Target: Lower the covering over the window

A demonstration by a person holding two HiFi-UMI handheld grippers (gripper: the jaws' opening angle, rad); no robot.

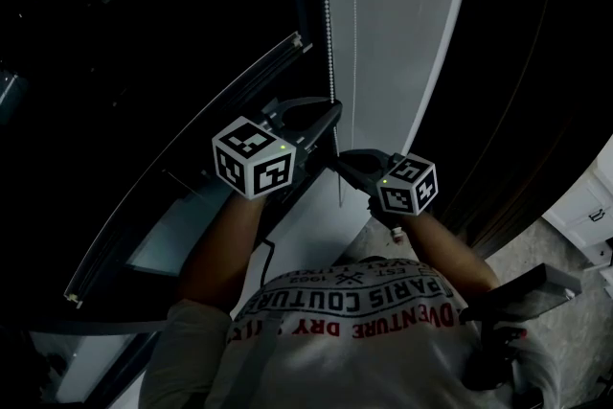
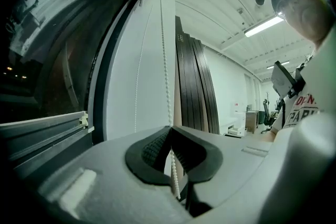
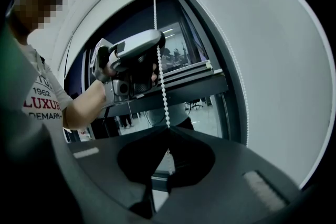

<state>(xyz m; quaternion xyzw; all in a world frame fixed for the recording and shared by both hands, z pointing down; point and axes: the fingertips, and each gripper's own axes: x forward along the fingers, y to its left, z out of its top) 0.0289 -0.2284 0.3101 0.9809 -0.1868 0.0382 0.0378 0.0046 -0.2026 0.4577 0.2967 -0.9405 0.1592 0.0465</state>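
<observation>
White beads on a thin cord make up the bead chain that both grippers hold. It hangs straight down beside the dark window, just in front of a pale wall panel. The left gripper has its jaws closed on the chain: the beads run in between the ribbed pads at the tip, and a short length dangles out below them. The right gripper is clamped on the same strand lower down (its own view looks up at the left gripper gripping the chain above it). In the head view the two grippers stand close together, with their marker cubes turned back toward the person's printed T-shirt. A second strand of the loop hangs free just beside the gripped one. Across the window, at about the grippers' level, runs a grey rail with a pale end cap. Glass with reflections shows below the rail. Whether blind fabric hangs above it I cannot tell.
</observation>
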